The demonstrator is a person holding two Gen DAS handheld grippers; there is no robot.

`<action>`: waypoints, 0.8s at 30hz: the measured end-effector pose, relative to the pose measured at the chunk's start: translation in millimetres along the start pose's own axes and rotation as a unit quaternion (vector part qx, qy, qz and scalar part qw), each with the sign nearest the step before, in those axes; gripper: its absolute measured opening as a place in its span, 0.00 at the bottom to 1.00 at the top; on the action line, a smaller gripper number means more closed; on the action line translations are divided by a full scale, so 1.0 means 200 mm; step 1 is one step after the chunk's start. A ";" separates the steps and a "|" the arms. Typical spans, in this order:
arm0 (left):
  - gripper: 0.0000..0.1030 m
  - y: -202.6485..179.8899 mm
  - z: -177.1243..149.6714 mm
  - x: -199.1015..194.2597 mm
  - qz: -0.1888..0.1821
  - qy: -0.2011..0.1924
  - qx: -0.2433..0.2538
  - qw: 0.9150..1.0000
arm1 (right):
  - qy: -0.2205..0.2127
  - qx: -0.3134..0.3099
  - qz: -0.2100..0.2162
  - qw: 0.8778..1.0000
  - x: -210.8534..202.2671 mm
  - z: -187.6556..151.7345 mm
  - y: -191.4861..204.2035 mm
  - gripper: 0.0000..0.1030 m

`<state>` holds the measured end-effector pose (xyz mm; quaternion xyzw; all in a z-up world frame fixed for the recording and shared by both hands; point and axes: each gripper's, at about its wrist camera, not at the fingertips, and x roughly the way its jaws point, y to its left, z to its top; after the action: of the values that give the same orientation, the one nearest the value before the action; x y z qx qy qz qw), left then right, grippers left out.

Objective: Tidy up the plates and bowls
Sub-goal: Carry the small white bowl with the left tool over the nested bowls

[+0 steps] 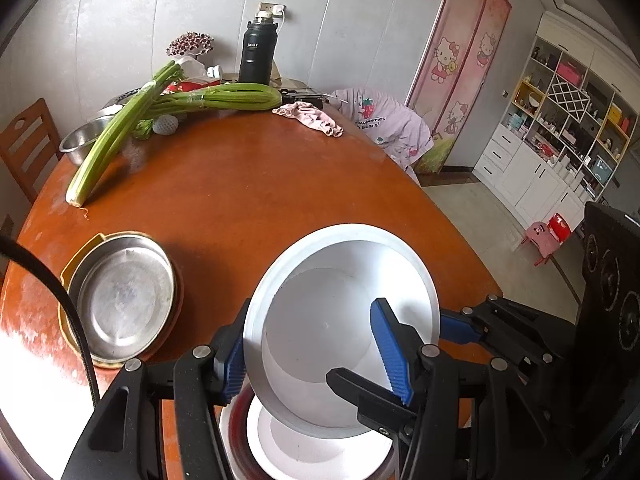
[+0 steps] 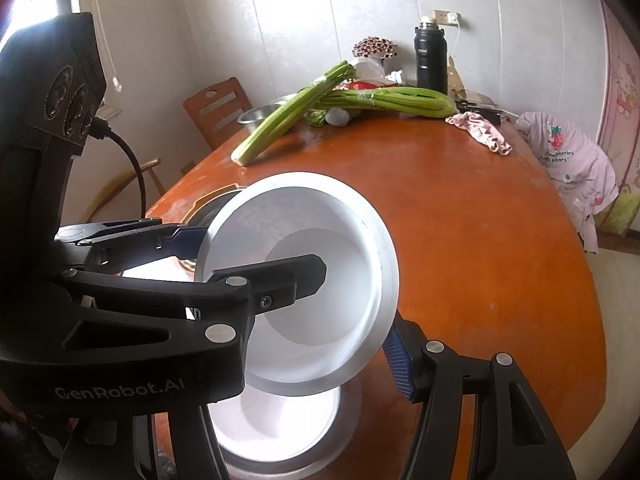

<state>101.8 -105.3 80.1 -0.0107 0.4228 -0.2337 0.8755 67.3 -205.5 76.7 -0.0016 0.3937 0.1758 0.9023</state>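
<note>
A white bowl point(image 1: 344, 320) is held tilted above another white bowl point(image 1: 316, 448) on the orange round table point(image 1: 256, 184). My left gripper point(image 1: 316, 356) has one finger outside the rim and one inside, shut on the bowl's near wall. My right gripper point(image 2: 356, 308) grips the same bowl point(image 2: 312, 276) from the other side, one finger inside and one under the rim. The lower bowl shows in the right wrist view point(image 2: 276, 428) too. A steel plate point(image 1: 124, 296) sits on a yellow plate at the left.
Celery stalks point(image 1: 132, 124), a small steel bowl point(image 1: 84, 140), a dark flask point(image 1: 258, 54), a pink cloth point(image 1: 310, 116) and flowers lie at the table's far side. A wooden chair point(image 1: 24, 140) stands at the left, and a cable point(image 1: 68, 312) crosses the near left.
</note>
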 end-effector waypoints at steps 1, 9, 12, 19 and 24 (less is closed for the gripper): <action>0.55 0.00 -0.02 -0.01 0.000 -0.003 0.000 1.000 | 0.000 -0.003 0.000 1.000 -0.01 -0.01 0.01 0.62; 0.55 0.00 -0.14 -0.07 0.002 -0.009 -0.002 1.000 | -0.003 -0.014 0.000 1.000 -0.05 -0.10 0.10 0.62; 0.55 0.00 -0.18 -0.08 0.002 -0.010 -0.002 1.000 | -0.001 -0.019 0.000 1.000 -0.05 -0.14 0.12 0.62; 0.55 -0.01 -0.26 -0.07 0.015 -0.004 0.001 1.000 | 0.011 -0.022 0.004 1.000 -0.04 -0.22 0.15 0.62; 0.55 -0.02 -0.31 -0.06 0.015 0.000 0.002 1.000 | 0.016 -0.020 0.006 1.000 -0.03 -0.26 0.15 0.62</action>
<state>47.7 -93.6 50.7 -0.0026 0.4227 -0.2219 0.8787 16.9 -186.3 48.5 -0.0204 0.4046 0.1890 0.8945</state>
